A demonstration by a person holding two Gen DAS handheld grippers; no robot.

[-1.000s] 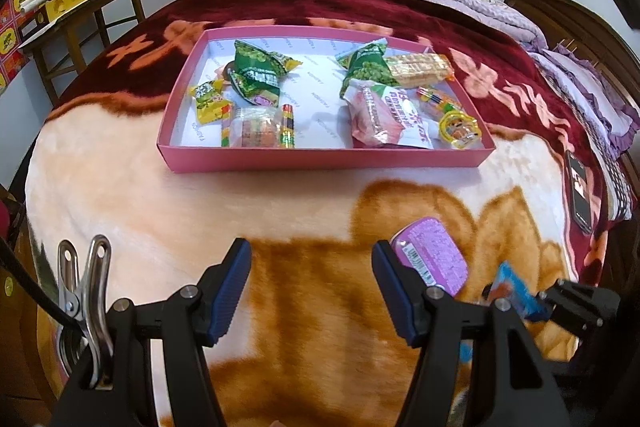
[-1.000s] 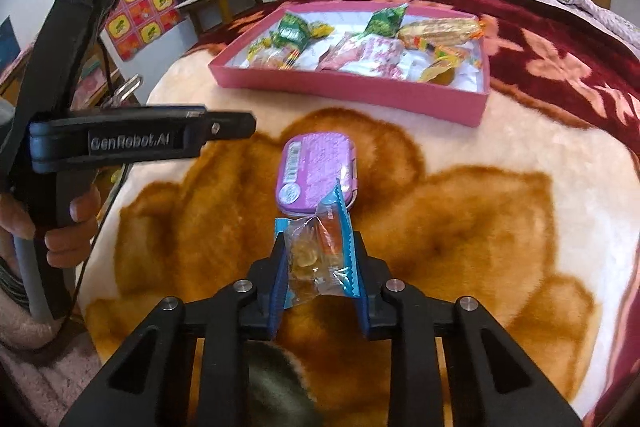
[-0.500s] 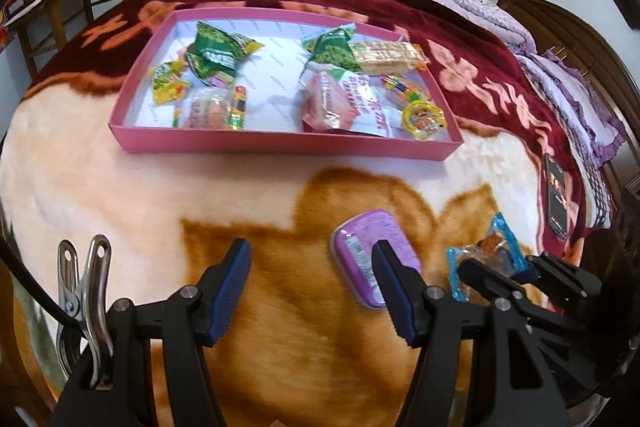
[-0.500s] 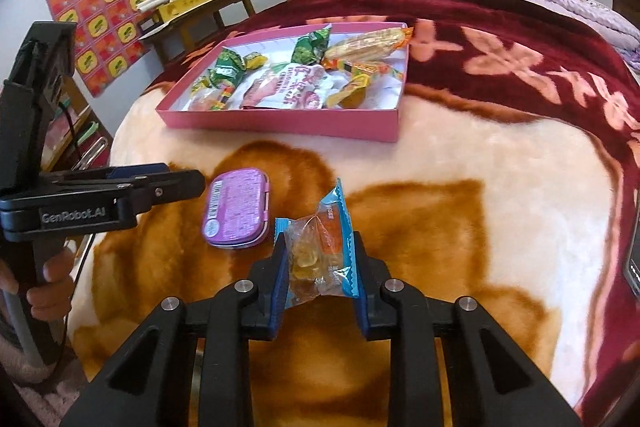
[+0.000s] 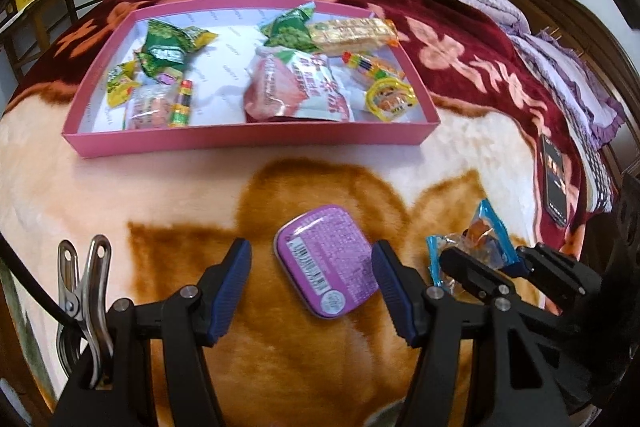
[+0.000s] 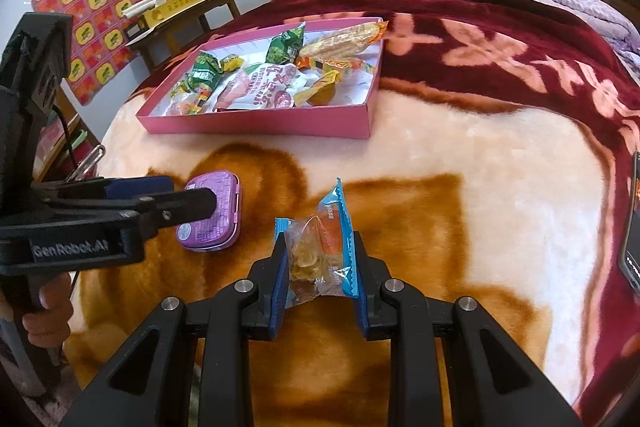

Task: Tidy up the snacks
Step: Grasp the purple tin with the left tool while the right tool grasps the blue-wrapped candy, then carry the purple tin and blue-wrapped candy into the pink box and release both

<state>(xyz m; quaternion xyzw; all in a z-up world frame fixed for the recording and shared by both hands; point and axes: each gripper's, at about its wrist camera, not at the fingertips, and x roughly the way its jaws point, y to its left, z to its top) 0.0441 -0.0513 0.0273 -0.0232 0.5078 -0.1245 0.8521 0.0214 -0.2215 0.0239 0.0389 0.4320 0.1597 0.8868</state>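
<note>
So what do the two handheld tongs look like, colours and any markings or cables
Both tongs, left and right, are black plastic frames with ribbed blue pads and silver bolts at the pivots. The left one has white GenRobot.AI lettering on its side, a black cable and a metal spring clip beside it. No sleeve shows.

Left gripper [image 5: 312, 279] angled down, jaws apart, nothing gripped; right gripper [image 6: 318, 263] clamped on clear snack packet [image 6: 320, 251].

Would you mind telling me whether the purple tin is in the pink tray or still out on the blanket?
Out: the purple tin lies on the blanket, short of the pink tray.
</note>
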